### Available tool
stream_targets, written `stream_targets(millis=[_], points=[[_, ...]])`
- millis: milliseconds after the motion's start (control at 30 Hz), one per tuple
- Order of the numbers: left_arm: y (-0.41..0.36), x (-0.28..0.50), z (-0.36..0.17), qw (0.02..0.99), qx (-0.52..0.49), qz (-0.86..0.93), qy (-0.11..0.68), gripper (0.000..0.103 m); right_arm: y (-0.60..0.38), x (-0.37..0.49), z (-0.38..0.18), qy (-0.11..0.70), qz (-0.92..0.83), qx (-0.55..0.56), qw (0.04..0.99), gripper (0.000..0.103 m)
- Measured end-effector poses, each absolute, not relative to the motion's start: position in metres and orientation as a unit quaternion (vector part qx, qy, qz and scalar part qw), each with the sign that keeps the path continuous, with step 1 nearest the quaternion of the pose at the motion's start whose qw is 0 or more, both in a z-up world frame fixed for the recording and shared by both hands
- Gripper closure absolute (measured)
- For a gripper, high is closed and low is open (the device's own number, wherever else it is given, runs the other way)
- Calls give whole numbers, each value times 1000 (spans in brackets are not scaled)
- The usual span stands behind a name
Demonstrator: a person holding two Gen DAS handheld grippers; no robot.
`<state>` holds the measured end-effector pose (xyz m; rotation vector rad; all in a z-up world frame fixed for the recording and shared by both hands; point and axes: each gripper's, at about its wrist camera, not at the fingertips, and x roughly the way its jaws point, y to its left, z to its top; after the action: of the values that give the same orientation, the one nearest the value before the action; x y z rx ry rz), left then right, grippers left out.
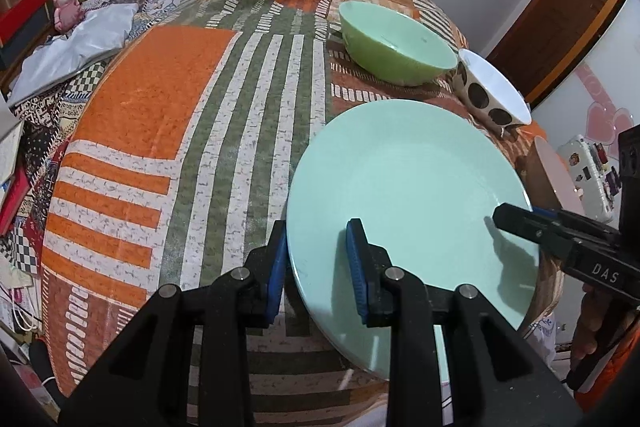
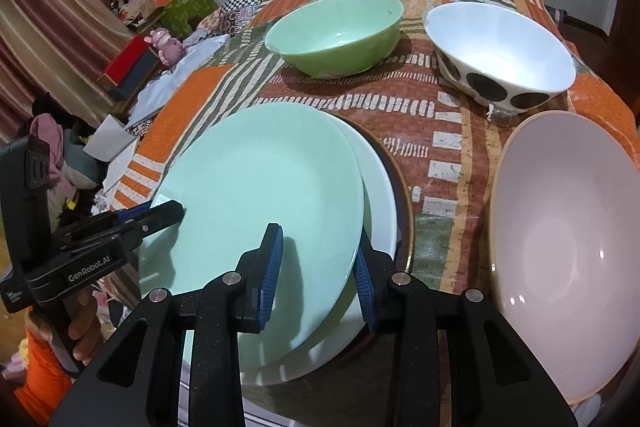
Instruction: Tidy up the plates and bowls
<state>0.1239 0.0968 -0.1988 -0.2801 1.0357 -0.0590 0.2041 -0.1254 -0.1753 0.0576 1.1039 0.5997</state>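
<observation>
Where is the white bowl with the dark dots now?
In the right wrist view, the dotted bowl stands upright on the patterned tablecloth at the far right, beside the green bowl and behind the large pale bowl.

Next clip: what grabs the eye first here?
The mint plate dominates, topping a plate stack near the table edge, with the left gripper and right gripper each straddling its rim from opposite sides. Behind stand a green bowl and a spotted bowl.
</observation>
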Motion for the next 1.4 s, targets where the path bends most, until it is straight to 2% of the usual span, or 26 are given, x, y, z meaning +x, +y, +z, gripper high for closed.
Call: stream_targets(millis=[233, 500, 633, 767, 900, 1233, 1400], points=[[89, 127, -199, 859, -114, -22, 500, 75, -128, 200, -172, 507, 273, 11, 817, 73], [89, 119, -168, 880, -91, -22, 465, 75, -134, 200, -166, 502, 269, 6, 822, 72], [82, 114, -148, 892, -81, -30, 443, 63, -141, 197, -159, 495, 275, 17, 824, 72], [69, 110, -132, 900, -74, -44, 428, 61, -150, 195, -147, 487, 280, 38, 826, 71], [52, 109, -119, 905, -65, -59, 416, 51, -160, 193, -132, 469, 284, 48, 835, 70], [4, 114, -94, 916, -39, -88, 390, 35, -203, 193, -99, 405, 238, 39, 882, 49], [-20, 127, -97, 910, -39, -109, 399, 33, -233, 196, -98, 398, 208, 41, 893, 47]])
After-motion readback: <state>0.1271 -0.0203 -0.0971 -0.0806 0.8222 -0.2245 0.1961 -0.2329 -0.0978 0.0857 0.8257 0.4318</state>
